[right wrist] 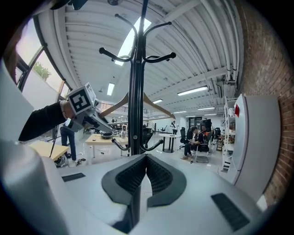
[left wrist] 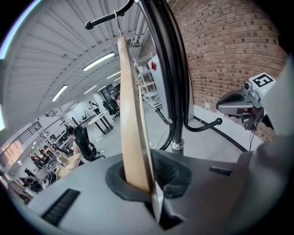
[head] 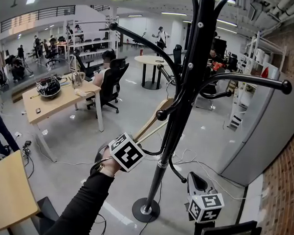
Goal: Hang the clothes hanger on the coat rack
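Left gripper (left wrist: 148, 176): jaws narrow, clamped on 1 end of the wooden clothes hanger (left wrist: 131, 114). The pads press flat on both faces of the board.

Right gripper (right wrist: 146, 165): jaws together, nothing between them. It is low, to the right of the coat rack (head: 180, 107) base, well apart from the hanger, so the left hand is the working hand.

Hanger position:
- It is in the air, right against the rack pole.
- In the head view its long axis slants up and to the right from the left gripper, and the far end is just beside a knobbed lower hook (head: 161, 114).
- In the right gripper view the 2 wooden shoulders spread to either side of the pole, with the peak about level with the pole's middle.

Key relation: in the left gripper view the board rises straight away from the jaws, and its thin wire hook (left wrist: 119, 27) reaches up to a knobbed rack arm (left wrist: 108, 17) directly above. The pole is close on the right of the board. I cannot tell whether the wire is already over that arm or only lined up with it.

Judgement: the coming move turns on the wire hook versus that arm. The hook has to pass over the arm inside the knob, then settle before the jaws let go. Releasing early would risk a drop.
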Motion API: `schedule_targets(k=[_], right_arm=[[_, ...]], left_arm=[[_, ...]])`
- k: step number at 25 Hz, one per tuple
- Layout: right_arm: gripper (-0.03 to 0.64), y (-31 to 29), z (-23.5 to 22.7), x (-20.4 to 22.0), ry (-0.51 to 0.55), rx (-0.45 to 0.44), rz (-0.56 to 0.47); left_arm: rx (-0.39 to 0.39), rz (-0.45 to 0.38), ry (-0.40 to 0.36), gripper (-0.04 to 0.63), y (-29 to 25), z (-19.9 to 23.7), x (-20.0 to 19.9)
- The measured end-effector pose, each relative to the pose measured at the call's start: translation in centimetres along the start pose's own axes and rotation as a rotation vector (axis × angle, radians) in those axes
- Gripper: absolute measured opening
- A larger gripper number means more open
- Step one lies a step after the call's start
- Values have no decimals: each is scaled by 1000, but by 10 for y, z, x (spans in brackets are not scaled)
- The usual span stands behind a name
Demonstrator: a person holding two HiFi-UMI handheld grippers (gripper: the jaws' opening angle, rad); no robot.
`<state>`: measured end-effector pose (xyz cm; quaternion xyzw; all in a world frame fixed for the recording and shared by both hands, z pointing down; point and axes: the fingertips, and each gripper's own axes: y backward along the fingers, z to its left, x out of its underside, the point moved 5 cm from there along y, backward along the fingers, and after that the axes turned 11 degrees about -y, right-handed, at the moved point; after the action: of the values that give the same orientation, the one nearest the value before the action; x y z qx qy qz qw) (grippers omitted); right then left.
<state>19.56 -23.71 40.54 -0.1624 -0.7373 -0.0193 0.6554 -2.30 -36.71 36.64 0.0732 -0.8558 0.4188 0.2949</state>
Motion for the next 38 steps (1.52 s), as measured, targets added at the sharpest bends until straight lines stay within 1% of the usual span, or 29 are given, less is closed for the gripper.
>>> schedule_targets(k=[4, 8, 14, 25, 34, 38], right_arm=[[9, 2, -4, 0, -7, 8, 0], [9, 3, -5, -1, -10, -2, -9], [9, 0, 2, 1, -10, -32, -17], [9, -1, 11, -3, 7, -48, -10], [9, -4, 19, -6, 7, -69, -19], [9, -6, 26, -8, 11, -78, -20]], left_arm=[[-2, -12, -3, 17, 0, -5, -1], [-13, -16, -23, 17, 1, -7, -2], [-25, -50, -24, 67, 6, -8, 0], [-85, -86, -50, 169, 32, 1, 2], [-159, -135, -56, 199, 65, 12, 1], [-173, -182, -58, 224, 82, 16, -3]])
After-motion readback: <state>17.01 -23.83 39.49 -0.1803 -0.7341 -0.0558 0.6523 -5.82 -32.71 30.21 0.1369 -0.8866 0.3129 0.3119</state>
